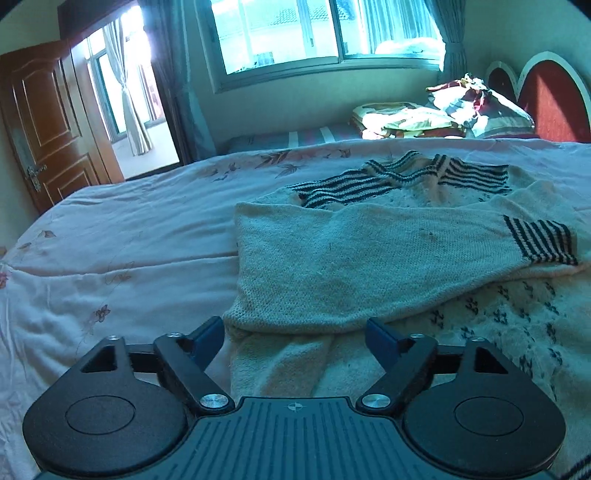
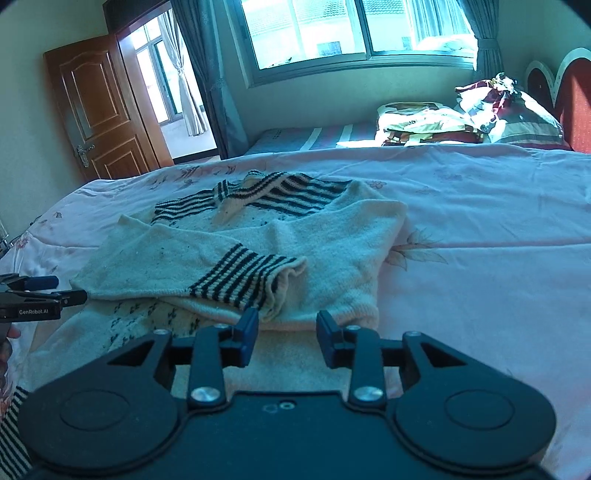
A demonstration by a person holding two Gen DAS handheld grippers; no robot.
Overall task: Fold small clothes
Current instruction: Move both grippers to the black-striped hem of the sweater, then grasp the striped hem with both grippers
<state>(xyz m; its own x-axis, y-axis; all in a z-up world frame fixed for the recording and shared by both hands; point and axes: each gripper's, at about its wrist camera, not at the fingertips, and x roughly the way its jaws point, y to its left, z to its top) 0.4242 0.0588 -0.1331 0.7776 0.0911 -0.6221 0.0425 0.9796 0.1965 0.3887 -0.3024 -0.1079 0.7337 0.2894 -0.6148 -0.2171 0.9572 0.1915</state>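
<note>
A small cream knitted sweater with dark striped cuffs and collar lies on the bed, both sleeves folded across its body. It also shows in the right wrist view. My left gripper is open and empty, just before the folded left sleeve's near edge. My right gripper is open and empty, just before the folded right side and the striped cuff. The left gripper shows at the left edge of the right wrist view.
The bed has a pale pink floral sheet. Folded bedding and pillows lie at the headboard end. A window and an open wooden door are beyond the bed.
</note>
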